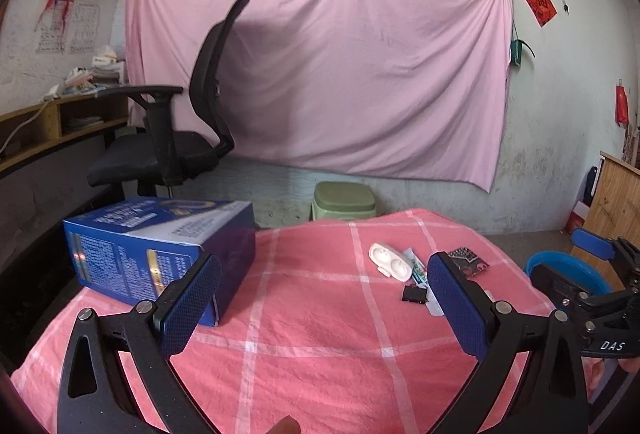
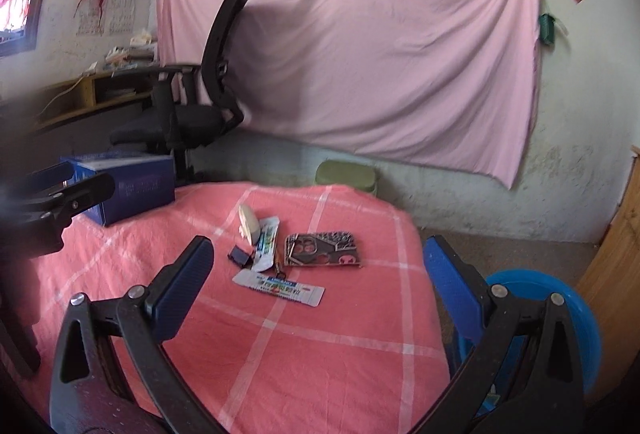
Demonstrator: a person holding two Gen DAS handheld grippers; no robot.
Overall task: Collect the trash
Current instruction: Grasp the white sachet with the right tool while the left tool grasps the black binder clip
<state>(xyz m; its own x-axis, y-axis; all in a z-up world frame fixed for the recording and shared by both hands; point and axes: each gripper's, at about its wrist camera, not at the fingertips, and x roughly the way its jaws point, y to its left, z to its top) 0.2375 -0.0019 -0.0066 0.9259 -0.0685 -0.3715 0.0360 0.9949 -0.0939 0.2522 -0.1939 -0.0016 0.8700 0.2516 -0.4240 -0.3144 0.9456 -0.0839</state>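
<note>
Presently, pre-grasp: left gripper and right gripper both released, empty. Wrappers lie right of the blue box; next likely reach and pinch.

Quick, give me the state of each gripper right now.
Left gripper: open, holding nothing.
Right gripper: open, holding nothing.

Both grippers share one build: the left gripper and right gripper have black forked arms with silver screws. Their fingers carry blue dimpled pads. White "DAS" lettering marks the right gripper's black body.
</note>
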